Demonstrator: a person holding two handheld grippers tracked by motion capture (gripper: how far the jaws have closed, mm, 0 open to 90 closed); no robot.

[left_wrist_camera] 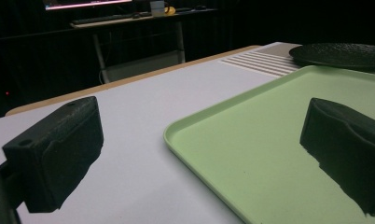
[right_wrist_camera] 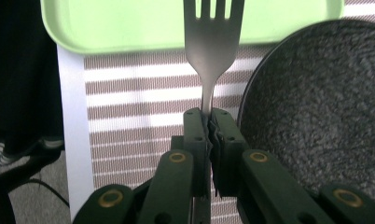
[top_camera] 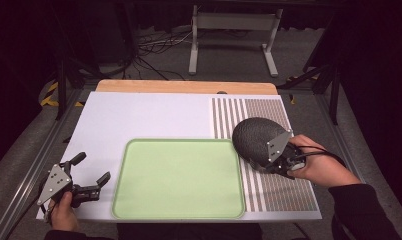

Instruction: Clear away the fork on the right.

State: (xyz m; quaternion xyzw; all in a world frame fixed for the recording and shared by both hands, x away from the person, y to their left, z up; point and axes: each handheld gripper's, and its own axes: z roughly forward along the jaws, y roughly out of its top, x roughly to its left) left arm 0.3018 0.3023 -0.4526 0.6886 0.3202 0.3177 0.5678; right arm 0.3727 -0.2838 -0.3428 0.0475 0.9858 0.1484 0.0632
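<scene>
Right gripper (right_wrist_camera: 209, 122) is clamped tight on a metal fork (right_wrist_camera: 212, 42) by its neck, tines reaching toward the green tray (top_camera: 179, 178), dark plate (top_camera: 256, 140) just beside it. Stiff, slick and light, I'd say: grip low on the handle. Left gripper (top_camera: 93, 175) waits beside the tray, jaws wide, empty

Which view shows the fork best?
The right gripper view: the fork stands clamped upright in the right gripper, tines over the green tray. In the high view the dark plate and the hand cover that spot.
</scene>
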